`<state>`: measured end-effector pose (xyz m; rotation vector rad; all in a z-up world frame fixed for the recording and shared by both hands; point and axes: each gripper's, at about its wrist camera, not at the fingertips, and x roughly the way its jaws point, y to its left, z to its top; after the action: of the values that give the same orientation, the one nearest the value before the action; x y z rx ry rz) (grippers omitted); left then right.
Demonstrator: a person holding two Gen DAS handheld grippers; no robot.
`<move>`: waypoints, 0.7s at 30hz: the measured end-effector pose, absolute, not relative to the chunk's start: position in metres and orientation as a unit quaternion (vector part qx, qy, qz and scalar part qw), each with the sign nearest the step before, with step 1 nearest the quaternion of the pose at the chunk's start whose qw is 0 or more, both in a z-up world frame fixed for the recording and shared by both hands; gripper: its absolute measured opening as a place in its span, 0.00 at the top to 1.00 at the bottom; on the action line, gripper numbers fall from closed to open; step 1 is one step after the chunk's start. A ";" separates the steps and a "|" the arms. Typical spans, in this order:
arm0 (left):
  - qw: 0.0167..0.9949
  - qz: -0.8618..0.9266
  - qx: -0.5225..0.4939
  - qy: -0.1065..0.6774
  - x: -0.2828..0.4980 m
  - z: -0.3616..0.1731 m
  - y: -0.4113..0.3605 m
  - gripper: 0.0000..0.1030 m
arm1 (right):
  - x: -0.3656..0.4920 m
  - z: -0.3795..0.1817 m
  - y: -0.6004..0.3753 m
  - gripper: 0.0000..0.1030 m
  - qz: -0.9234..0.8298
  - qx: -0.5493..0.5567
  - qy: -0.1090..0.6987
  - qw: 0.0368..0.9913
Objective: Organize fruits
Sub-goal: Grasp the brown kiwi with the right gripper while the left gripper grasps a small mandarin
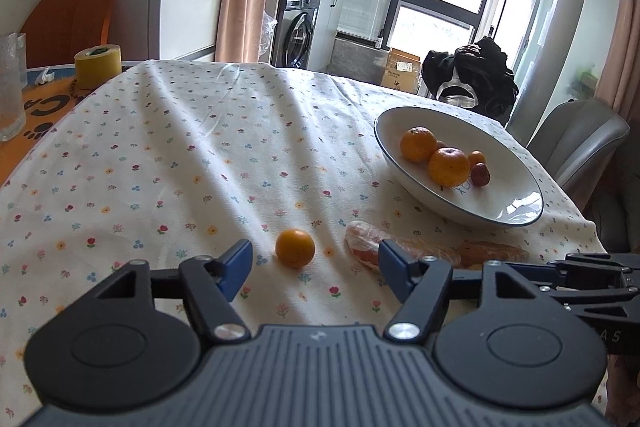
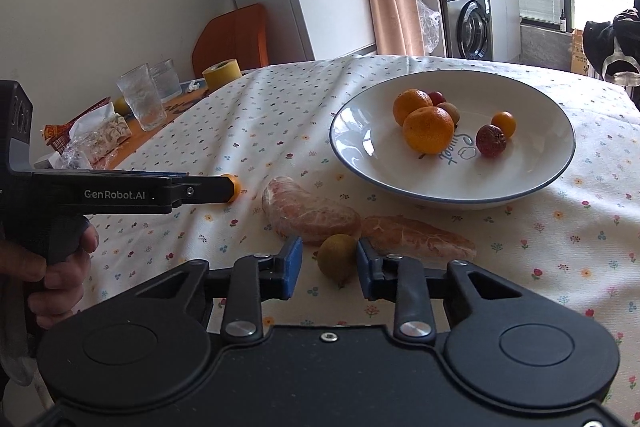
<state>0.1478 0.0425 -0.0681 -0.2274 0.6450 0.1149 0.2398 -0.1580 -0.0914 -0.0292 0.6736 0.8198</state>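
My left gripper (image 1: 316,269) is open just above the flowered cloth, and a small orange fruit (image 1: 295,247) lies right ahead of its gap. In the right wrist view my right gripper (image 2: 329,267) is open with a small green-brown fruit (image 2: 337,257) between its fingers, close to the right pad. Two peeled pink citrus segments (image 2: 310,213) (image 2: 420,235) lie just beyond it. The white bowl (image 2: 400,187) holds two mandarins (image 2: 428,129), a small orange fruit and small red fruits. Off to the left a hand holds the left gripper (image 2: 224,189).
Two glasses (image 2: 144,103), a yellow tape roll (image 2: 221,71) and snack packets sit at the table's far left. A grey chair (image 1: 580,147) stands past the table's right edge. The right gripper (image 1: 580,273) shows from the side beside the segments.
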 end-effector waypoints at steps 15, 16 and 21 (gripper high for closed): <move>0.936 0.066 -0.109 0.328 0.168 -0.085 0.053 0.67 | 0.244 -0.098 -0.148 0.78 0.388 -0.031 0.326 0.862; 0.935 0.069 -0.109 0.330 0.169 -0.085 0.054 0.73 | 0.243 -0.097 -0.148 0.78 0.387 -0.032 0.325 0.862; 0.937 0.064 -0.115 0.323 0.166 -0.080 0.057 0.78 | 0.242 -0.092 -0.150 0.78 0.389 -0.030 0.321 0.863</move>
<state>0.1660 0.0575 -0.0804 -0.2350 0.6604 0.1301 0.2419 -0.1500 -0.0924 -0.0620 0.6736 0.8152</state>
